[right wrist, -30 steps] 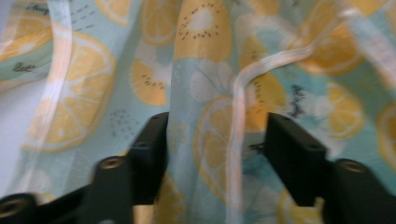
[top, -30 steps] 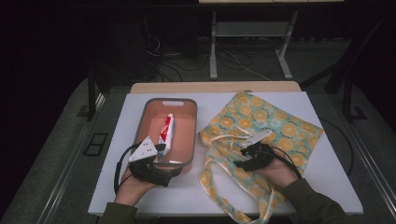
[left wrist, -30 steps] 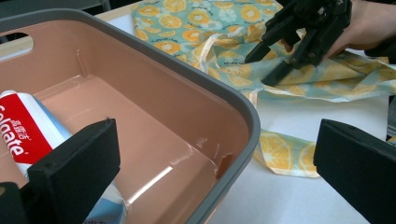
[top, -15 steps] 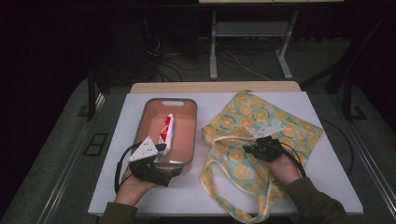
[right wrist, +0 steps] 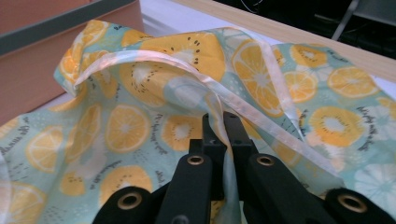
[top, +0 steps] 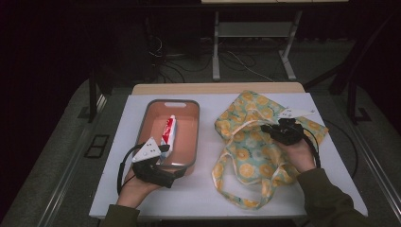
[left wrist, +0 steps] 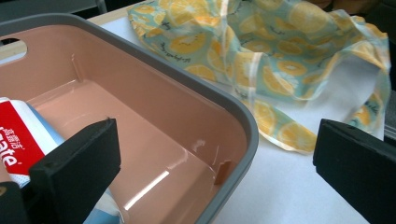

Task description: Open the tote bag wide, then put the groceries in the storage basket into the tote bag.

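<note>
- The tote bag (top: pixel 255 142), a fabric printed with orange and kiwi slices, lies crumpled on the right half of the counter (top: pixel 208 198), just beside the pink tub; its long handles trail toward the near edge.
- The right gripper (top: pixel 269 129) has its fingers pinched tight on a fold of the bag's cloth at the top hem; in the right gripper view the fabric and a pale strap (right wrist: pixel 205 79) run up out from between the closed fingers (right wrist: pixel 212 135).
- Those fingers have just been closing, with the cloth between them.
- The gripped part of the bag is raised off the counter, while the rest spreads flat around it.
- The left gripper (top: pixel 168 158) rests at the near end of the tub, its fingers (left wrist: pixel 79 163) spread wide and holding nothing; one finger sits inside the tub, the other outside over the counter, so the tub's near wall lies between them.
- The tub (top: pixel 189 106) is pink with a grey rim and stands left of the bag, near the middle of the counter.
- A red and white toothpaste box (top: pixel 169 131) lies along the tub's floor, close to the left gripper's inner finger.
</note>
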`<state>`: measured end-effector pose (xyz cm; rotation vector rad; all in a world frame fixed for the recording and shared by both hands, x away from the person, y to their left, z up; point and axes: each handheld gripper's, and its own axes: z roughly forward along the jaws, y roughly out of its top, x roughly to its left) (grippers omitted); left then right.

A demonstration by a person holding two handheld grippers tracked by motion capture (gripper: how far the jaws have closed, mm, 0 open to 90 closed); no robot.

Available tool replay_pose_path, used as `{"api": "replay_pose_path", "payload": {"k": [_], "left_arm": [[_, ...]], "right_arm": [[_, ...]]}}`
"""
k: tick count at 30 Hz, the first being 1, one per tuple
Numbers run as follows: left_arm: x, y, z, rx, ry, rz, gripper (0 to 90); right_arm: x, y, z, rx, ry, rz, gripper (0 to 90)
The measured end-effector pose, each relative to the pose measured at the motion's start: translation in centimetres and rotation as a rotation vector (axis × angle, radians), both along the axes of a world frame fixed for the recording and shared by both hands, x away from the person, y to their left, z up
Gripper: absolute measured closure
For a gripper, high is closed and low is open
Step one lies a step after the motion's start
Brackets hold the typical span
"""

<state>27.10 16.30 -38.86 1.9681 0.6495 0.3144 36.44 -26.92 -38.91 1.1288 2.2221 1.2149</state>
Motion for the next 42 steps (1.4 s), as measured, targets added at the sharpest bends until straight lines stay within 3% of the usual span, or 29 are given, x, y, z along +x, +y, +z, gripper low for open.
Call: {"api": "replay_pose_path", "payload": {"k": [8, 21, 35, 42], "left_arm": [[0.1, 0.3, 0.2, -0.008, -0.003, -0.005, 0.0], [1.3, 0.8, 1.9, -0.047, -0.019, -0.002, 0.2], [4.1, 0.6, 2.9, -0.046, -0.035, 0.025, 0.5], [6.6, 0.3, 3.4, -0.035, -0.040, 0.072, 3.4]], "right_arm": [[0.0, -0.6, -0.7, 0.007, 0.033, 0.004, 89.4], [0.0, -0.7, -0.8, 0.022, 0.047, 0.032, 89.4], [-0.1, -0.7, -0.9, 0.027, 0.052, 0.041, 89.4], [-0.2, -0.5, -0.9, 0.026, 0.053, 0.050, 89.4]]}}
